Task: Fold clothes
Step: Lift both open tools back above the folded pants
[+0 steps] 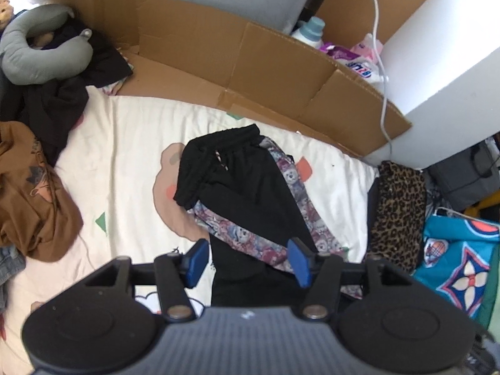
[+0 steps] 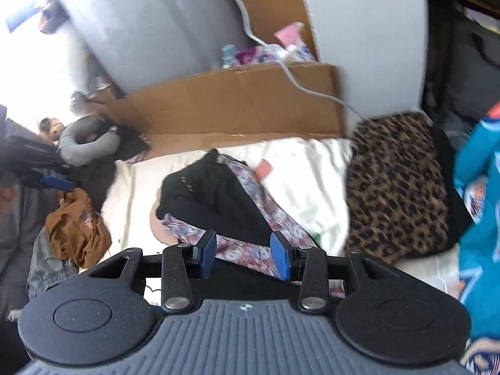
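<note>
Clothes everywhere on this bed, so left to right we go. Far left, a rumpled brown garment point(image 1: 34, 193) sits in a heap beside a dark pile point(image 1: 59, 106) under a grey neck pillow point(image 1: 37, 53). Centre stage on the cream sheet point(image 1: 125, 156), black trousers with a bear-print side stripe point(image 1: 250, 187) lie doubled over, waistband away from us, legs running down under both tools. Left gripper point(image 1: 248, 262) hovers over the lower leg, jaws wide, nothing held. Right gripper point(image 2: 243, 254) hangs above the printed stripe, also spread and empty. On the right, a leopard-print piece point(image 1: 397, 206) lies flat and squared, looking folded. My read: for a tidy fold, pinch the hem at both corners together, keep the edge taut, and lay it level with the waistband.
</note>
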Motion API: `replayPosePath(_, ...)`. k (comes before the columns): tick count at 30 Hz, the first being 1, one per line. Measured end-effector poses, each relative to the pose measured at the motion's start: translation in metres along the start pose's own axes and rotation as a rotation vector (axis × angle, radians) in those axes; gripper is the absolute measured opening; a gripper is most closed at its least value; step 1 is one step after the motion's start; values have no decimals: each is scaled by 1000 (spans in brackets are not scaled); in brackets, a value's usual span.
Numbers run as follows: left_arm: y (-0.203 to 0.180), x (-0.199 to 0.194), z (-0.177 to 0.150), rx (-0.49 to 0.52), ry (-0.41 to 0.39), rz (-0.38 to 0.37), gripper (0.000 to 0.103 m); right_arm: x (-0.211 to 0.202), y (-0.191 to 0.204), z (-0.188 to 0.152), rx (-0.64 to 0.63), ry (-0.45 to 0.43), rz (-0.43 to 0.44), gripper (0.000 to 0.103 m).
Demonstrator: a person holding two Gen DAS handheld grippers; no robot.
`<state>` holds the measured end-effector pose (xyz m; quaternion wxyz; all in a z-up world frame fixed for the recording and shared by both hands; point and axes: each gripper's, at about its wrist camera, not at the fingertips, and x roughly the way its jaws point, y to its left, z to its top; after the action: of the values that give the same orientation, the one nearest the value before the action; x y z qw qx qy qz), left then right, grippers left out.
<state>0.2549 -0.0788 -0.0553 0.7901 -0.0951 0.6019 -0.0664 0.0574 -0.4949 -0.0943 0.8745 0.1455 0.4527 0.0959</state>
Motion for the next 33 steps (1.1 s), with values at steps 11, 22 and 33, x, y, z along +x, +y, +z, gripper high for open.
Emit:
replayPosePath(11, 9, 71, 7, -20, -14, 30, 59, 63, 17, 17, -61, 40, 16, 51)
replayPosePath(22, 25, 141, -2, -53, -24, 61, 59, 106, -13, -5, 4, 50, 43, 51)
replayPosePath(33, 56, 182, -11, -113, 20, 3, 57, 155, 2, -54, -147, -19, 48, 51)
